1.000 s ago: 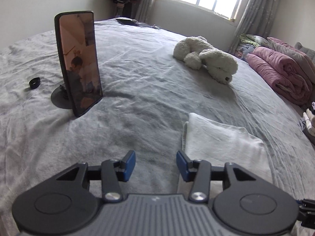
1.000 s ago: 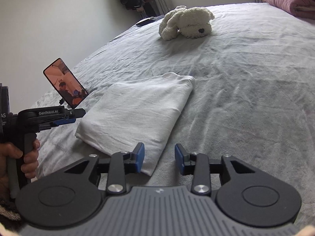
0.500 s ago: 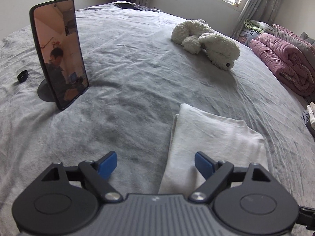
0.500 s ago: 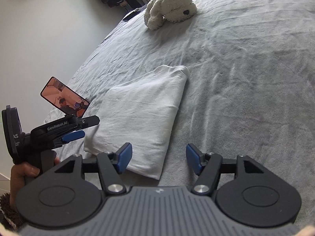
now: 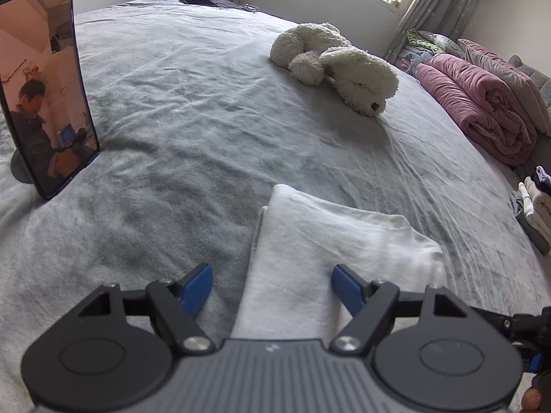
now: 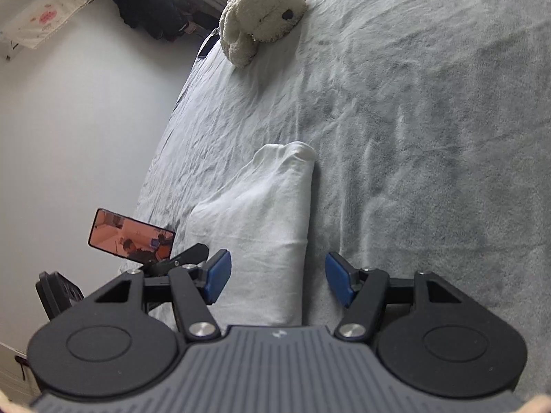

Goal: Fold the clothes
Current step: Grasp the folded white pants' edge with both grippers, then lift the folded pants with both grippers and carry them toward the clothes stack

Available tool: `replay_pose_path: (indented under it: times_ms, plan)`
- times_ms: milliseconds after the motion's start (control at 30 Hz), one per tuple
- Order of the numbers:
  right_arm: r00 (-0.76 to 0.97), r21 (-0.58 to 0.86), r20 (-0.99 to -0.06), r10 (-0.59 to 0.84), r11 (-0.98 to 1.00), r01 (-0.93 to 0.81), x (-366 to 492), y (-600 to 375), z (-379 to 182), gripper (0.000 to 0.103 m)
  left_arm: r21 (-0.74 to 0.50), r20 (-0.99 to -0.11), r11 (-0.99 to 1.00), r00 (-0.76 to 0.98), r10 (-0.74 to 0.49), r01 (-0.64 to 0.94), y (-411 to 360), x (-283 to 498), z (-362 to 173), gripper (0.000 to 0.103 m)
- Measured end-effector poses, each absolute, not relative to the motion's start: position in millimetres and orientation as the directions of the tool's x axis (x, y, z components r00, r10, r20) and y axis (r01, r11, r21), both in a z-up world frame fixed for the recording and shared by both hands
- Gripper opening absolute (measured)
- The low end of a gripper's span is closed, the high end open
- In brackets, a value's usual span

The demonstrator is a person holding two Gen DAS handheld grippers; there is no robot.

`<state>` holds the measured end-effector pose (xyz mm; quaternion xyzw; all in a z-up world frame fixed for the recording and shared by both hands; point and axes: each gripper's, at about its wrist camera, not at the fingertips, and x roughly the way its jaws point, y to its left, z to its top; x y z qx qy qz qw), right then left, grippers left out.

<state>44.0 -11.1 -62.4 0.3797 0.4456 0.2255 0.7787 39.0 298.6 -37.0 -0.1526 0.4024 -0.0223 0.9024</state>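
The white folded garment (image 5: 330,251) lies as a flat rectangle on the grey bedspread (image 5: 206,130). Left gripper (image 5: 272,290) and right gripper (image 6: 277,278) both stand spread wide, empty, each straddling a near edge of it. Risk: a pinch catching only the top layer would peel the fold apart; snagging the bedspread would drag it.

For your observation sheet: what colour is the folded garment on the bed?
White; the folded garment shows best in the left wrist view.
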Motion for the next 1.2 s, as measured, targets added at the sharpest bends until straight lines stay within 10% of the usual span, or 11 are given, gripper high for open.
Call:
replay_pose_path:
  times_ms: [200, 533, 633, 1200]
  plan:
    - [0.509, 0.848, -0.478, 0.716, 0.526, 0.057, 56, -14, -71, 0.06, -0.379, -0.696, 0.922, 0.68, -0.23, -0.076, 307, 47, -41, 0.061]
    - [0.526, 0.884, -0.445, 0.725, 0.451, 0.126, 71, -6, -87, 0.016, -0.543, -0.625, 0.836, 0.704, -0.336, -0.082, 321, 52, -52, 0.035]
    - [0.537, 0.885, -0.432, 0.724, 0.455, 0.099, 66, -8, -79, 0.016, -0.594, -0.589, 0.801, 0.721, -0.365, -0.079, 322, 47, -48, 0.017]
    - [0.643, 0.848, -0.377, 0.666, 0.528, -0.049, 44, -80, 13, 0.016, -0.6, -0.439, 0.797, 0.803, -0.403, 0.072, 246, 30, 14, 0.015]
